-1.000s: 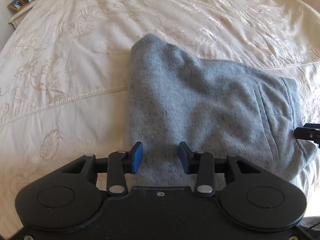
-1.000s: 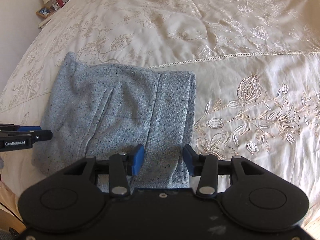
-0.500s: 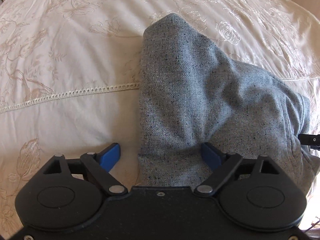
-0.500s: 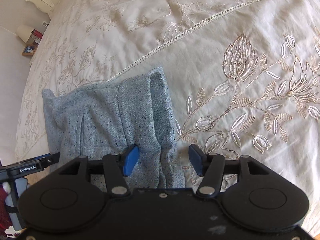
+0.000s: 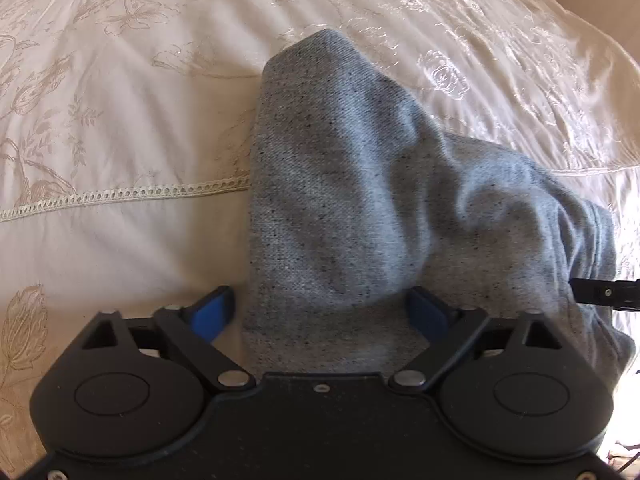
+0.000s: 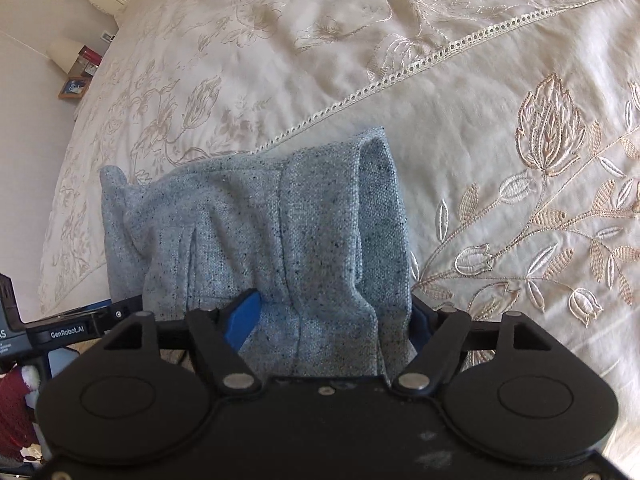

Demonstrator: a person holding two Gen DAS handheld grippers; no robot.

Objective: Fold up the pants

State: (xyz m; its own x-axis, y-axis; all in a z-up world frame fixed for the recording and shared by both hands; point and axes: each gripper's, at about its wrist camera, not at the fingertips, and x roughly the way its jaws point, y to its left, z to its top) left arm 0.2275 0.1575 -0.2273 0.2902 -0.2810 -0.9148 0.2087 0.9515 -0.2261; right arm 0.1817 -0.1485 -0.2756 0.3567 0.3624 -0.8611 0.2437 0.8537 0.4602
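Observation:
Folded grey pants (image 5: 360, 200) lie on a cream embroidered bedspread (image 5: 120, 120). My left gripper (image 5: 322, 314) points steeply down at their near left corner, jaws spread wide. The fabric edge sits between the blue pads (image 5: 216, 312), and the left pad stands just clear of the cloth. In the right wrist view the pants (image 6: 280, 232) bunch up between the fingers of my right gripper (image 6: 332, 318), at the waistband end. Its jaws stand wide apart, and cloth partly hides the right pad. Each view catches the side of the other gripper at its edge.
A lace seam (image 6: 420, 64) crosses the bedspread behind the pants. A nightstand with a lamp (image 6: 64, 54) and a picture frame (image 6: 74, 88) stands beyond the bed's far left corner. A dark red cloth (image 6: 16, 408) shows at the lower left.
Both grippers came down onto the near edge of the pants. The left jaws went from narrow to fully wide. The right jaws also spread wider and now straddle the bunched waistband end.

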